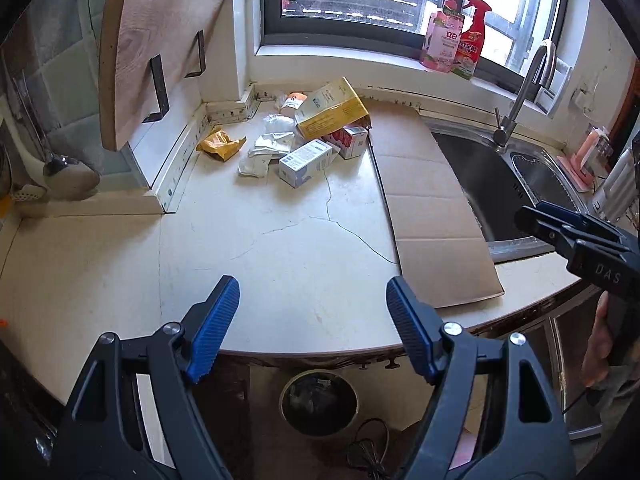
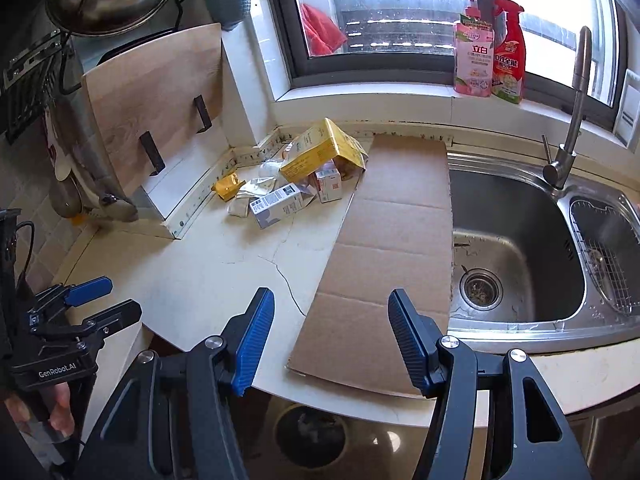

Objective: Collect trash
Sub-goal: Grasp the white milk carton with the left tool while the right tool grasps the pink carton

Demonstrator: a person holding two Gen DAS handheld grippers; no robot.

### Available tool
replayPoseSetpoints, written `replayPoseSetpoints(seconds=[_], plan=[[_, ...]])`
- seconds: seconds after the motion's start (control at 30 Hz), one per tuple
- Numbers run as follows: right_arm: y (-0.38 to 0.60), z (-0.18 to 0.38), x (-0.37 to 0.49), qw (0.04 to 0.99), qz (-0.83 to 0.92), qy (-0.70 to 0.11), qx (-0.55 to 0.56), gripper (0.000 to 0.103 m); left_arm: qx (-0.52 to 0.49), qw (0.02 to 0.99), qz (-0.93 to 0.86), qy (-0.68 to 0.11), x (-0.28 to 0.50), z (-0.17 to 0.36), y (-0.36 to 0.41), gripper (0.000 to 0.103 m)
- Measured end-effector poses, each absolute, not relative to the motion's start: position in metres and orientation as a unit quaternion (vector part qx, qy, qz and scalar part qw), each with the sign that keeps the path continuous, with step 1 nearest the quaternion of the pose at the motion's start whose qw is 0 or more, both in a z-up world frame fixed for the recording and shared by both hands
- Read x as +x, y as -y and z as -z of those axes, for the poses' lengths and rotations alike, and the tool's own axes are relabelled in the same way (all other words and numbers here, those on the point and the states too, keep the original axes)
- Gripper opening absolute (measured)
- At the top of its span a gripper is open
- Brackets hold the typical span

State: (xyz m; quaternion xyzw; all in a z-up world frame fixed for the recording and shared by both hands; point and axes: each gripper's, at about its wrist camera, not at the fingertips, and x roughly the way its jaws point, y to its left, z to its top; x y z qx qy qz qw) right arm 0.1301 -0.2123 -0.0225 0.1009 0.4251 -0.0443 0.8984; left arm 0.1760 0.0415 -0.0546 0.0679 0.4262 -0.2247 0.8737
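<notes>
While both tools hang over the near edge of the cracked white stone table (image 1: pixel 280 248), the left gripper (image 1: pixel 312 300) and the right gripper (image 2: pixel 332 312) have their blue-padded fingers (image 1: pixel 216 320) spread wide and hold nothing. Below that edge, on the floor, stands a round dark waste bin (image 1: pixel 318 402), seemingly the place for the litter. Beyond the edge, a flattened brown cardboard sheet (image 2: pixel 384 248) lies along the table, its right side overhanging the steel sink (image 2: pixel 520 248). Farther back, in the corner under the window, the trash sits in a loose heap: a white-and-grey carton (image 1: pixel 305 162) nearest, crumpled white wrappers (image 1: pixel 266 150) and a crumpled yellow packet (image 1: pixel 220 143) to its left, a small red-and-white box (image 1: pixel 348 140) behind it, and a large yellow carton (image 1: pixel 332 108) leaning over the rest. A sound first move would likely be a long reach to the nearest carton, closing across its narrow sides so the pile is not scattered.
</notes>
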Motion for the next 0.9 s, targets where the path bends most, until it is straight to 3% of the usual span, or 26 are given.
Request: replayPoseSetpoints(seconds=[0.47,0.9], plan=[[0.247,0.053,0.251,0.878,-0.027,-0.47,0.084,0.06,0.049,0.875,0.168,-0.451,0.245,0.072,-0.024,0.074],[0.266,0.119,0.435,0.862,-0.079,-0.491,0.1,0.06,0.16,0.838,0.2,-0.481,0.37,0.114,0.08,0.074]])
